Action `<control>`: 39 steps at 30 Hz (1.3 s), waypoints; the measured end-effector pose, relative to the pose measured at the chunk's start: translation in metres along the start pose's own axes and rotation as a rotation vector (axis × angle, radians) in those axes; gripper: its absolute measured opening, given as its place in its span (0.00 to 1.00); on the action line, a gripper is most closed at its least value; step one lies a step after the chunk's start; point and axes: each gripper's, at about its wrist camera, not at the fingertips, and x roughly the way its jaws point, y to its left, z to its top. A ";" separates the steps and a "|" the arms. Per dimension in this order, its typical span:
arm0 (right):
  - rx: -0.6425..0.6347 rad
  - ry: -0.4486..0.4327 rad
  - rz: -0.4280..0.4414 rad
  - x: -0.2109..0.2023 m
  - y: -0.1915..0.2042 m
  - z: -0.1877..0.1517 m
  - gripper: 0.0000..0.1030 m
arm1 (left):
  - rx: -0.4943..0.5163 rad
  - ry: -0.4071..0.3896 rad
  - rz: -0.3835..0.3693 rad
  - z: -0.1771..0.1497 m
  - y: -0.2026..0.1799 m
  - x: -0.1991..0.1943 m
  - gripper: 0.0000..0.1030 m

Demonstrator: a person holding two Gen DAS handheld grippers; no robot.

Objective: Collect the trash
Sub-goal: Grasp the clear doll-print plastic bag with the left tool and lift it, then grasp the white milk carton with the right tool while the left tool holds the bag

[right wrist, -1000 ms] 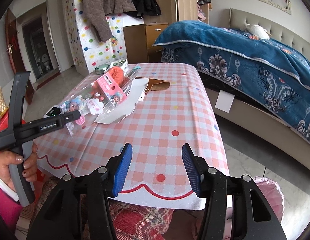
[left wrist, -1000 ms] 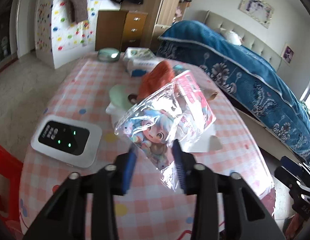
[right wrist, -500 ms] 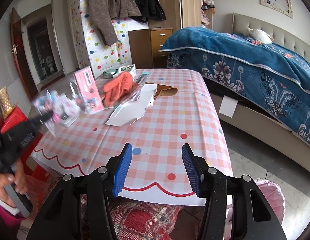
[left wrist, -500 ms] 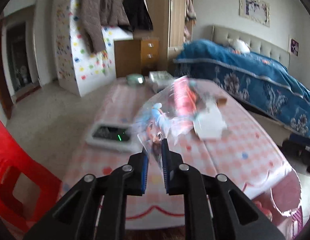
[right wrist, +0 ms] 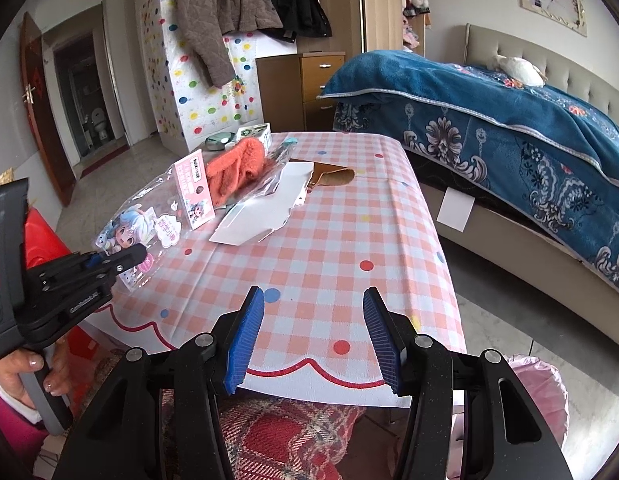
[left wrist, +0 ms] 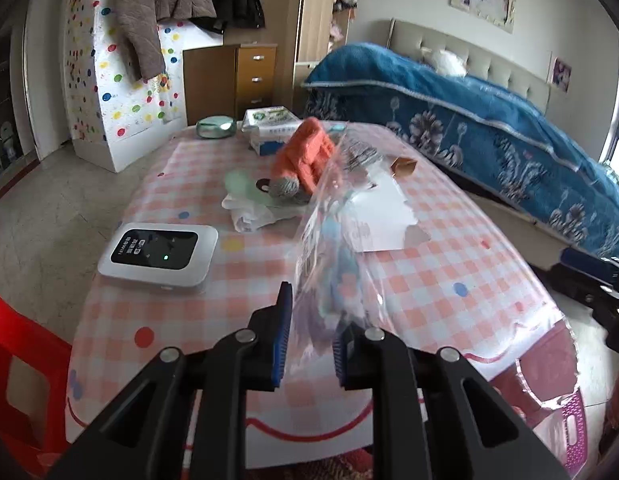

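We see the left gripper (left wrist: 307, 334) with jaws just eased apart, the clear cartoon-printed wrapper (right wrist: 157, 224) between them above the checked table (right wrist: 341, 240); whether its pads press it, we cannot tell. Right gripper (right wrist: 313, 334) half open, empty

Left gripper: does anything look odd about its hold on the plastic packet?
Yes. The left gripper pinches only a corner of the clear cartoon packet, which sticks out askew above the table edge. Its jaws have just been opening slightly, so it could slip.
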 end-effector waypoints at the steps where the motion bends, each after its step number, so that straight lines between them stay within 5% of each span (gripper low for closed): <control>1: 0.000 0.000 0.000 0.000 0.000 0.000 0.51 | 0.004 0.002 0.004 0.001 -0.001 0.001 0.16; 5: 0.001 0.003 -0.001 0.001 -0.001 -0.001 0.51 | 0.028 -0.002 -0.009 0.002 -0.005 -0.002 0.03; 13: -0.004 -0.020 0.009 0.002 0.001 0.006 0.51 | -0.008 -0.138 -0.023 0.009 0.006 -0.047 0.02; 18: -0.018 -0.026 0.026 0.009 0.006 0.021 0.51 | -0.046 -0.196 0.049 0.023 0.025 -0.063 0.02; 25: -0.051 -0.057 0.048 0.027 0.025 0.057 0.50 | -0.078 -0.178 0.101 0.044 0.048 -0.050 0.02; 28: -0.049 -0.045 0.069 0.043 0.032 0.076 0.37 | -0.085 -0.169 0.112 0.052 0.055 -0.041 0.02; 32: -0.088 -0.040 0.092 0.059 0.046 0.101 0.37 | -0.102 -0.163 0.128 0.065 0.070 -0.030 0.02; 35: -0.119 -0.046 0.109 0.081 0.058 0.123 0.40 | -0.121 -0.152 0.144 0.078 0.086 -0.014 0.02; 37: -0.133 -0.050 0.114 0.098 0.066 0.136 0.61 | -0.133 -0.143 0.153 0.086 0.095 -0.005 0.02; 39: -0.158 -0.051 0.116 0.126 0.079 0.153 0.70 | -0.139 -0.135 0.160 0.095 0.105 0.008 0.02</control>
